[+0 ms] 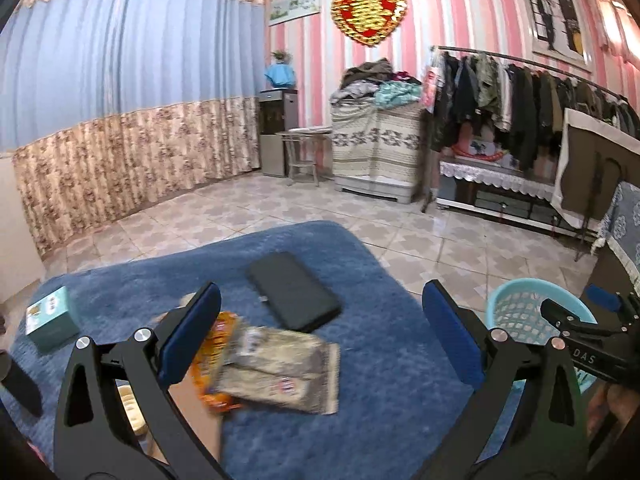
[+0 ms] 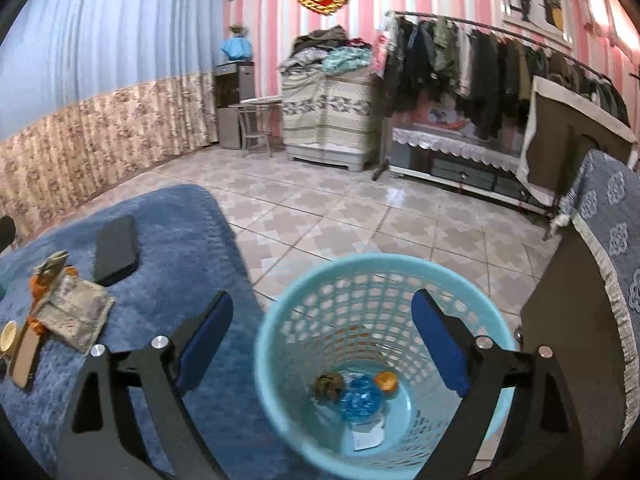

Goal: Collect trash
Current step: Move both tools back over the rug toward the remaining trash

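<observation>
A grey snack wrapper and an orange wrapper lie on the blue blanket. My left gripper hovers over them, open wide, and its pads do not press on either. The orange wrapper lies close to the left pad. The teal mesh basket stands on the floor beside the blanket. My right gripper is open above it, with nothing held. At the basket's bottom lie a brown crumpled scrap, a blue crumpled piece, an orange cap and white paper. The same wrappers show at the left of the right wrist view.
A black case lies on the blanket beyond the wrappers, and a teal box sits at its left edge. A brown card and a small cup are near the wrappers. A dark cabinet stands right of the basket. Tiled floor stretches to a clothes rack.
</observation>
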`<state>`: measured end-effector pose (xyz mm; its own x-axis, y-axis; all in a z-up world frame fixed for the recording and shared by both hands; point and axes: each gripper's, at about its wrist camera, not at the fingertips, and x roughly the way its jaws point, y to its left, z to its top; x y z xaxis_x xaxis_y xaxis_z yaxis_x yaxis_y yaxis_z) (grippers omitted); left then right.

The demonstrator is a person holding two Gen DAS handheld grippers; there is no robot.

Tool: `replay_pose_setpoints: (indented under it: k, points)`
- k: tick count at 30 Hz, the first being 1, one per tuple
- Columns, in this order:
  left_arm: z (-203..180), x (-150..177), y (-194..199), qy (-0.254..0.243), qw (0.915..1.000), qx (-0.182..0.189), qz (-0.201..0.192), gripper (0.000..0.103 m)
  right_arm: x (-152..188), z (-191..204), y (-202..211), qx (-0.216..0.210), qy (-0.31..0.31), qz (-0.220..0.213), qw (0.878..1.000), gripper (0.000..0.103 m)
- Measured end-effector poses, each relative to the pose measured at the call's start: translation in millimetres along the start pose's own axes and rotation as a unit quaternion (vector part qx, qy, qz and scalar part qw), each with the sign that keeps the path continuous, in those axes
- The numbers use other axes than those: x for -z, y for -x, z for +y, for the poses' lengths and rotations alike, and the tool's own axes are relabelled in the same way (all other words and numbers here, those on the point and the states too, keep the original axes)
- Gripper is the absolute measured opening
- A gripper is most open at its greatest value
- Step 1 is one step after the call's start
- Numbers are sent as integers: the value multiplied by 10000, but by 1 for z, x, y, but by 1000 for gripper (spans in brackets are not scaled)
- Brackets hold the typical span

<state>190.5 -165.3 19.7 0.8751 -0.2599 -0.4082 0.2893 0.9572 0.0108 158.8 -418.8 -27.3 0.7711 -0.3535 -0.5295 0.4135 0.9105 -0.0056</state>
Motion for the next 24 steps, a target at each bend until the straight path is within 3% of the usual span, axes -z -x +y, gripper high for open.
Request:
replay_pose_setpoints:
  k: [12,24]
  points:
    - [88,10,40,364,9979,-527,14,97,4,95,40,-623,742,-377,9946,96]
    - [170,47,69,556,9904,-1235,289,98,24,146,41,-1318,910,-100,9870,98]
